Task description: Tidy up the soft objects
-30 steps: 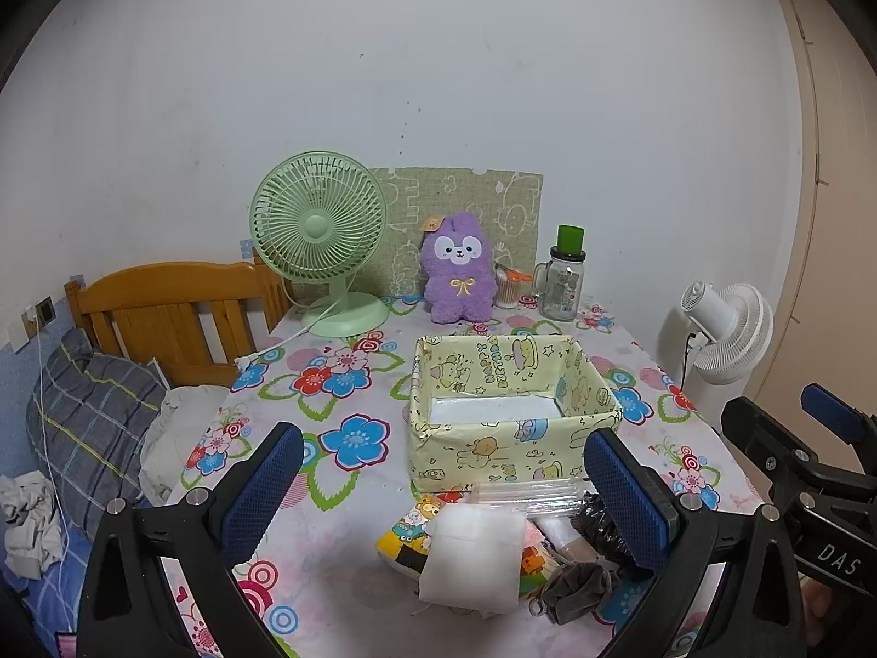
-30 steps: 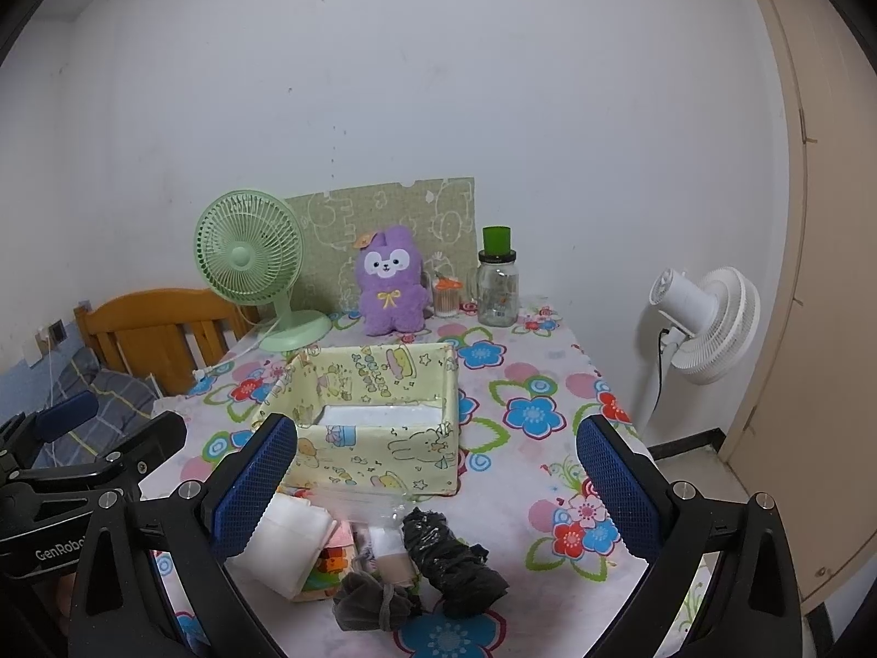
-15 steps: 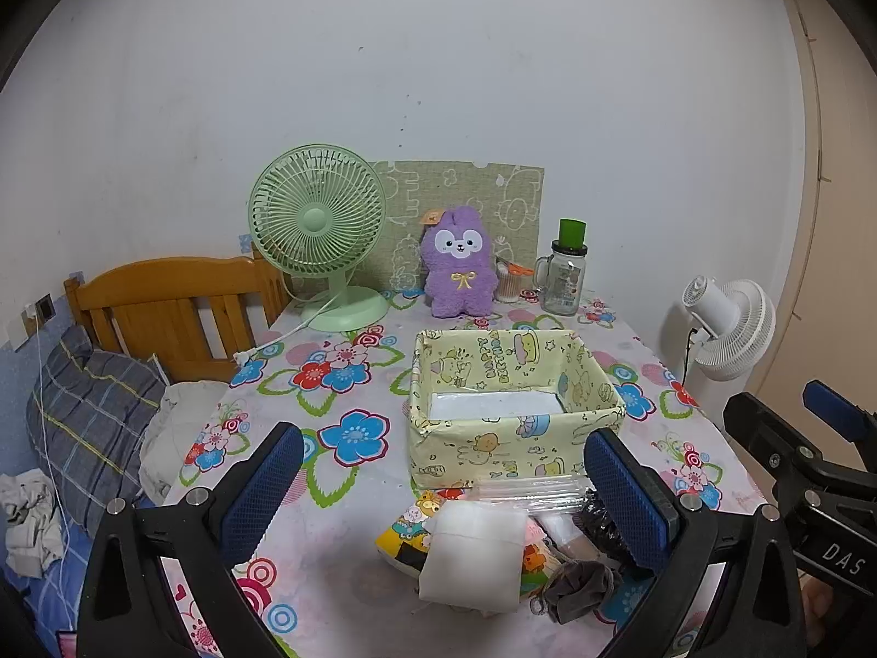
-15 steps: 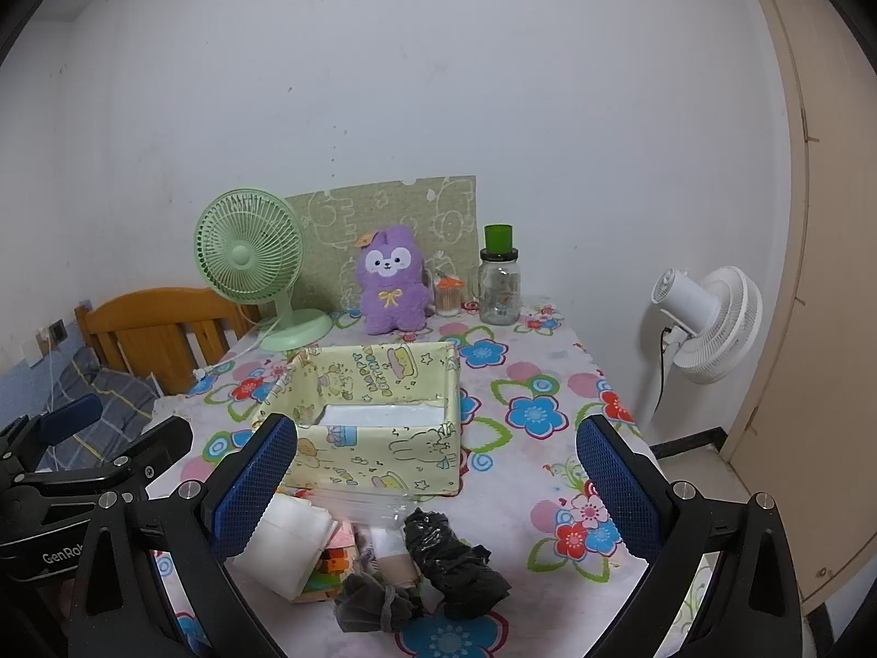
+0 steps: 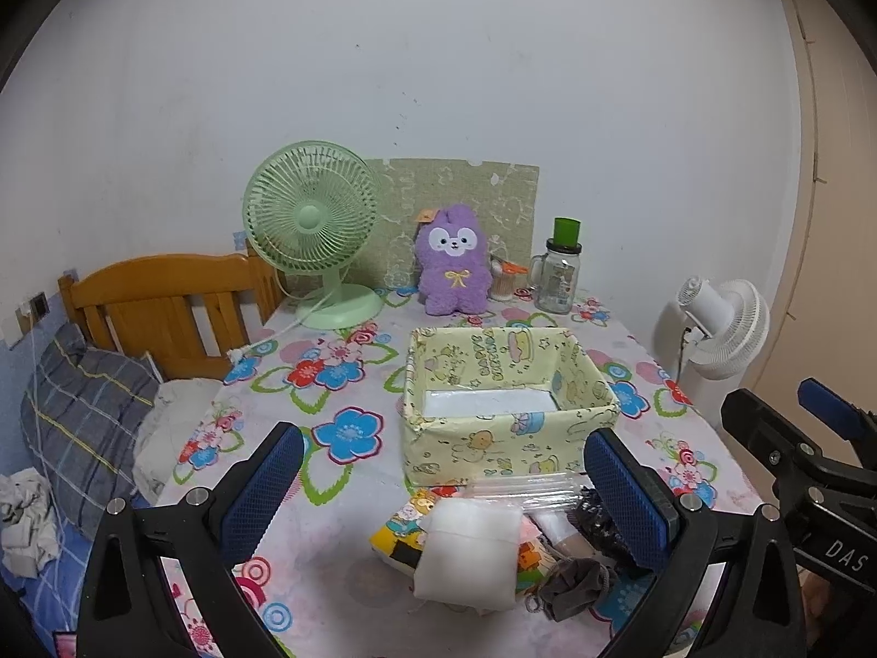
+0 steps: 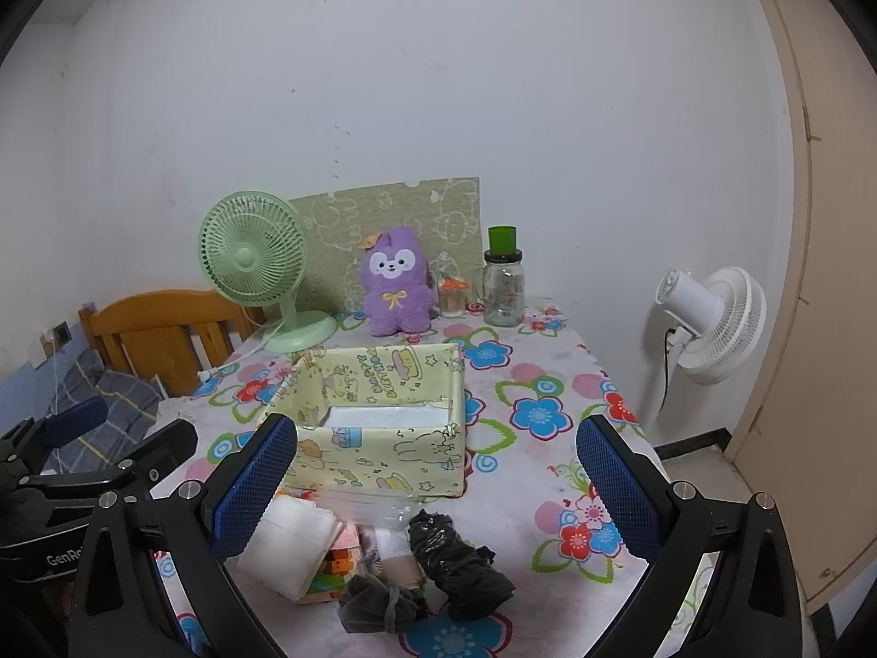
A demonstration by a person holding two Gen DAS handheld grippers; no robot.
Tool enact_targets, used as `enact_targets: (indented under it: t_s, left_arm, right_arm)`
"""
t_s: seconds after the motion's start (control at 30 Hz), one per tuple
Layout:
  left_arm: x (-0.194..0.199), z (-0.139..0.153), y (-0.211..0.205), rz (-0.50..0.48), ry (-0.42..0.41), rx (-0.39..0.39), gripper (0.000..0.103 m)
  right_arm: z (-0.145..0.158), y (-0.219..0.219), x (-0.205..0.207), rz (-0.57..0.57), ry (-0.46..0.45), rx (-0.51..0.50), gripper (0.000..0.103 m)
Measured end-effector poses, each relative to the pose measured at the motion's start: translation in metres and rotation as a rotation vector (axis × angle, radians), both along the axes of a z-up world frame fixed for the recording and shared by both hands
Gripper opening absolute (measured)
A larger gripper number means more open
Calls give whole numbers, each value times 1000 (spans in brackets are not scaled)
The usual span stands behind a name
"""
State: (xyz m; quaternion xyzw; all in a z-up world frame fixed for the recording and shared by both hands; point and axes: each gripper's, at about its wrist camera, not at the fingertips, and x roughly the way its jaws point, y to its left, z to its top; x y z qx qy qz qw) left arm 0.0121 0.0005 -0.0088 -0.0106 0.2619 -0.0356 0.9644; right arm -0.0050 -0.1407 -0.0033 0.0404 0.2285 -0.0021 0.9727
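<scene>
While both hand-held grippers (image 5: pixel 444 485) (image 6: pixel 436 480) gape empty, soft pile (image 6: pixel 378 554) at table edge (image 6: pixel 619 384)

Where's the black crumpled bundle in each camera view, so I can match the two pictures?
Left wrist: black bundle low right, mostly hidden behind the left gripper's right finger.
Right wrist: black bundle bottom centre, in plain sight.
Shared landmark: the yellow fabric box just behind it.

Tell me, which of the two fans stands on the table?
The green fan, at the table's back left beside the purple plush. The white fan stands off the table, to its right.
</scene>
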Motion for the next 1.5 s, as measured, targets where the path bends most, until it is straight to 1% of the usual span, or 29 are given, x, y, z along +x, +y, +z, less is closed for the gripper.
enact_targets:
  t_s: [0.07, 0.47, 0.97, 1.2, 1.5]
  left_arm:
    - [0, 0, 1, -3, 3, -10, 103]
    - [-2, 2, 0, 2, -11, 1, 103]
    - [2, 0, 1, 3, -4, 7, 103]
    - [9, -9, -1, -1, 9, 17, 103]
    - [24, -32, -6, -12, 68, 23, 102]
  right_arm:
    - [0, -1, 0, 3, 0, 5, 103]
    - [0, -1, -1, 7, 1, 5, 103]
    - [-2, -4, 1, -3, 5, -1, 103]
    - [-7, -4, 5, -5, 9, 3, 103]
    - [-20, -7, 19, -3, 45, 23, 103]
